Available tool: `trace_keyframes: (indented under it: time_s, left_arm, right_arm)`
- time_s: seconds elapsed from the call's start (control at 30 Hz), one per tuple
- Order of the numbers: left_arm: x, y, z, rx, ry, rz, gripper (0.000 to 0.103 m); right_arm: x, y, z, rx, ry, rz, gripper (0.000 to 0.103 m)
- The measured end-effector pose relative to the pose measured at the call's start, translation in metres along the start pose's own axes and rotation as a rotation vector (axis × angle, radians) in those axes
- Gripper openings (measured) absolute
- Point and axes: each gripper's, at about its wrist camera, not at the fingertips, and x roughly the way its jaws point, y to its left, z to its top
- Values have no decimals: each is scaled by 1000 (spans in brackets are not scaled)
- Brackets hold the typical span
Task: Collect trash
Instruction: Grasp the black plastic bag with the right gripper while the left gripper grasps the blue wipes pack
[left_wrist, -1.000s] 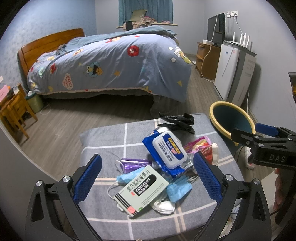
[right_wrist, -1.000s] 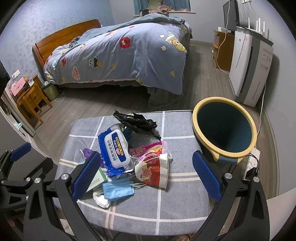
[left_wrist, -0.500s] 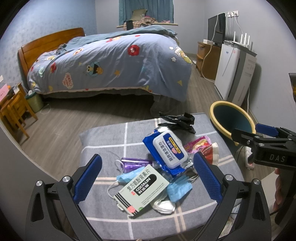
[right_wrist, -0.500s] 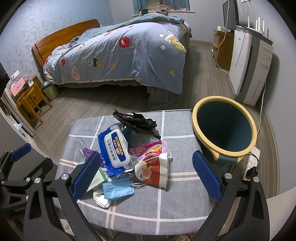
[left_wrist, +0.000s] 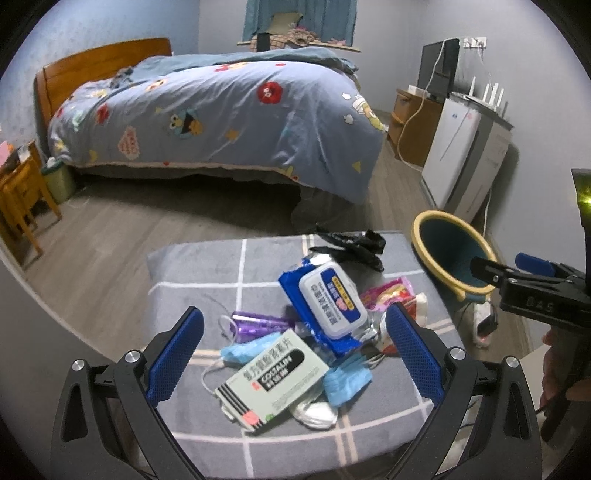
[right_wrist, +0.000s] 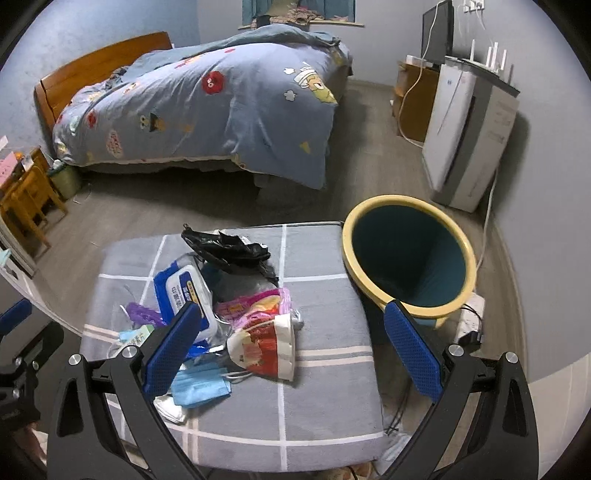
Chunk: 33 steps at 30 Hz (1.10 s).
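Both the left gripper (left_wrist: 291, 354) and right gripper (right_wrist: 291, 349) are being held wide open and empty over the litter pile on the grey checked cushion (right_wrist: 325, 413), the red-and-white crumpled wrapper (right_wrist: 266, 349) being framed for a grab, with the yellow-rimmed teal plastic bin (right_wrist: 408, 258) at 1 o'clock.

Left gripper (left_wrist: 293, 349) and right gripper (right_wrist: 291, 347) look alike — glossy black frames with triangular cut-outs, silver screws behind the jaws, textured blue pads (left_wrist: 413, 354) inside. Pale letters mark the right one's side.

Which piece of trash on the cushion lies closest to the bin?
The red-and-white crumpled wrapper. It sits at the pile's edge toward the yellow-rimmed bin; the wipes pack and blue mask lie farther away.
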Motion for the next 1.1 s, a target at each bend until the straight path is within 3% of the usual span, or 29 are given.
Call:
trace_keyframes:
  time_s: [0.27, 0.43, 0.6, 0.83, 1.1]
  left_arm:
    - [19, 19, 38, 20, -66, 104, 98]
    - [48, 32, 49, 55, -11, 159, 98]
    - [69, 40, 54, 46, 25, 133, 98]
    - [82, 42, 62, 39, -2, 87, 98]
    - [101, 66, 63, -67, 74, 70, 98]
  right_arm:
    - [11, -15, 24, 24, -11, 99, 98]
    - [29, -16, 44, -14, -26, 141, 97]
    - [62, -9, 53, -80, 90, 105, 97]
    - [83, 9, 61, -185, 70, 83, 97]
    - [112, 48, 59, -370, 68, 133, 97]
